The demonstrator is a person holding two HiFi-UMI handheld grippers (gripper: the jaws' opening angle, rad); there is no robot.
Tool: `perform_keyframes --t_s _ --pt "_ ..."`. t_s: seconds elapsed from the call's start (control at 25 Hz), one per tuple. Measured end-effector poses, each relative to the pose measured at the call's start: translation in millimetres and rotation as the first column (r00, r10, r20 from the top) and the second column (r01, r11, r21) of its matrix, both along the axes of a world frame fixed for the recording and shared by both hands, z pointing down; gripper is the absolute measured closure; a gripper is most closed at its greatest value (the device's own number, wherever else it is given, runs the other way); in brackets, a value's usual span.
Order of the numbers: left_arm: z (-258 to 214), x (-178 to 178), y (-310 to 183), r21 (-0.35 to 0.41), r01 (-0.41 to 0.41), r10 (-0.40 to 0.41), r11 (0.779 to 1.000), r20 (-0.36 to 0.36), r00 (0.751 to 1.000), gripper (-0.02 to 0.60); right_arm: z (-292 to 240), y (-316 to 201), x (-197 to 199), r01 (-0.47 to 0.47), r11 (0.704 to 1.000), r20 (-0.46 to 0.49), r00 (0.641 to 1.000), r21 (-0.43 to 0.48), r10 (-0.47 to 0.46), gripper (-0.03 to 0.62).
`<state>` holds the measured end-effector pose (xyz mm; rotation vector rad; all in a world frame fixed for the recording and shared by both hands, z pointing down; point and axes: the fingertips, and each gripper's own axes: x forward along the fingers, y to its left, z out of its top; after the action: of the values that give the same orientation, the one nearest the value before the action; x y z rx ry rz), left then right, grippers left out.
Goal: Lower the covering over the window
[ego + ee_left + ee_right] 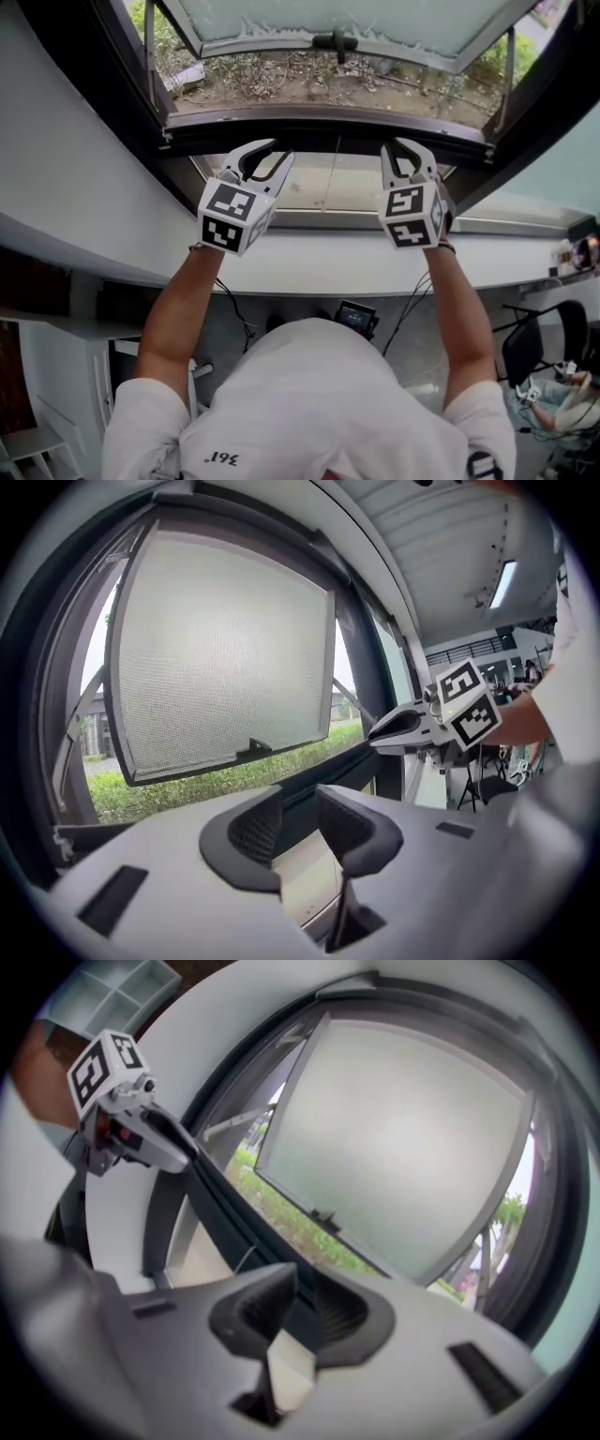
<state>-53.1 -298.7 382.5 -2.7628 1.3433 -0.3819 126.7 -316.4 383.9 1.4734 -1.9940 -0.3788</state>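
Note:
A dark window rail runs across the top of the opening, with a frosted pane swung outward beyond it. No lowered covering shows in any view. Both hands are raised to the rail. My left gripper has its fingertips at the rail's lower edge, left of centre. Its jaws stand part-way apart, with only the dark frame seen through the gap. My right gripper reaches the rail right of centre. Its jaws stand narrow, and nothing is clearly pinched between them. Each gripper shows in the other's view.
A white sill ledge curves below the window. The open pane carries a dark handle, and a metal stay stands at its left. Grass and shrubs lie outside. A black chair and a seated person are at lower right.

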Motion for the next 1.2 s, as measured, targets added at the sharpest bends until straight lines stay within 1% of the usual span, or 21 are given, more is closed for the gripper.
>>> perform_keyframes --t_s 0.16,0.36,0.52,0.88,1.08,1.2 --pt "-14.0 -3.0 11.3 -0.001 0.012 -0.012 1.000 -0.085 0.996 0.479 -10.9 10.7 -4.0 0.001 1.000 0.089 0.996 -0.001 -0.001 0.528" --pt "-25.4 -8.6 28.2 0.007 0.022 -0.020 1.000 -0.153 0.988 0.503 -27.9 25.4 -6.8 0.003 1.000 0.198 0.980 0.018 -0.007 0.537" --pt "-27.6 -12.7 44.2 0.008 0.030 -0.028 1.000 -0.198 0.980 0.508 -33.9 40.1 -11.2 0.016 0.999 0.255 0.967 0.032 -0.024 0.542" --pt "-21.2 -18.2 67.0 -0.015 0.047 -0.049 0.999 -0.244 0.969 0.510 -34.5 64.1 -18.5 0.035 0.998 0.342 0.938 0.043 -0.048 0.545" --pt "-10.9 -13.4 78.2 -0.039 0.046 -0.055 0.998 -0.260 0.964 0.511 -20.6 73.4 -15.7 0.047 0.999 0.408 0.911 0.013 -0.049 0.546" --pt "1.1 -6.7 86.5 -0.066 0.034 -0.051 0.997 -0.266 0.963 0.511 -6.1 79.9 -15.4 0.063 0.998 0.431 0.901 -0.020 -0.049 0.546"
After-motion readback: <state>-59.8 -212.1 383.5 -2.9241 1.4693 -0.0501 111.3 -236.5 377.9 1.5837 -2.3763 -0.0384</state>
